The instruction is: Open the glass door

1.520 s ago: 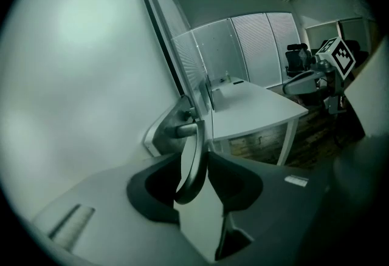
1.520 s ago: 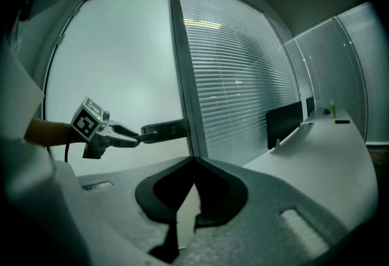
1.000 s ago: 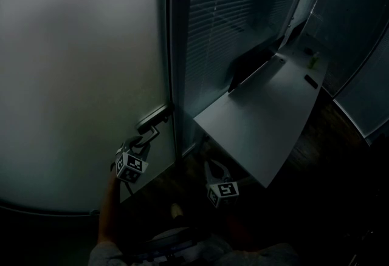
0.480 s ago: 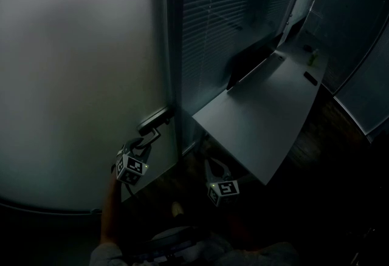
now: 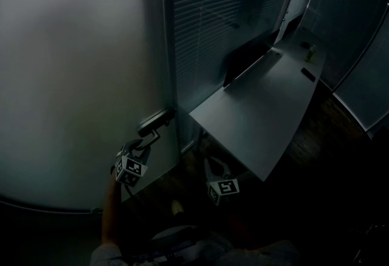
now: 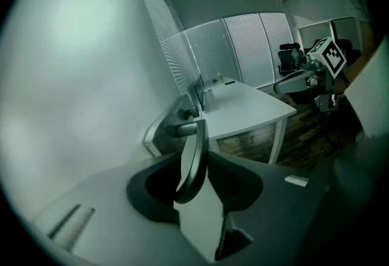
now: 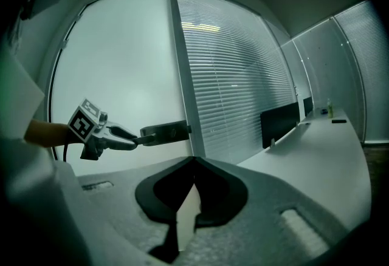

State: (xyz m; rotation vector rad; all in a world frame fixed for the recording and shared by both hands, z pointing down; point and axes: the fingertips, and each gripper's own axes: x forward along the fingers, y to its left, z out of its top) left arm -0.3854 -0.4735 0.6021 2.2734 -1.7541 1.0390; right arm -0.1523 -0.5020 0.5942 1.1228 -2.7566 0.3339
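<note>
- Holding the lever handle point(image 6: 193, 161), the left gripper point(image 5: 148, 139) has its jaws set at a middle width, and both pads press on the metal.
- The right gripper point(image 7: 193, 161) hangs apart from the door; its jaws are together with nothing between them.
- The glass door point(image 5: 79, 76) is a tall frosted panel, upright, just ahead of the left jaws. Its free edge is beside the wall of blinds point(image 5: 213, 16).
- I judge the panel heavy and stiff, and brittle at its edge, so a slow and steady force suits it better than a jerk.
- The lever looks smooth and rounded, probably slippery, so a firm grip is needed.
- The best place to hold, in my opinion, is near the lever's free end, where the jaws are now.
- The long axis of the lever runs out from between the jaws to the lock plate point(image 6: 161, 128) ahead of their tips. It is about level along the glass, and its free end points back toward the left gripper.
</note>
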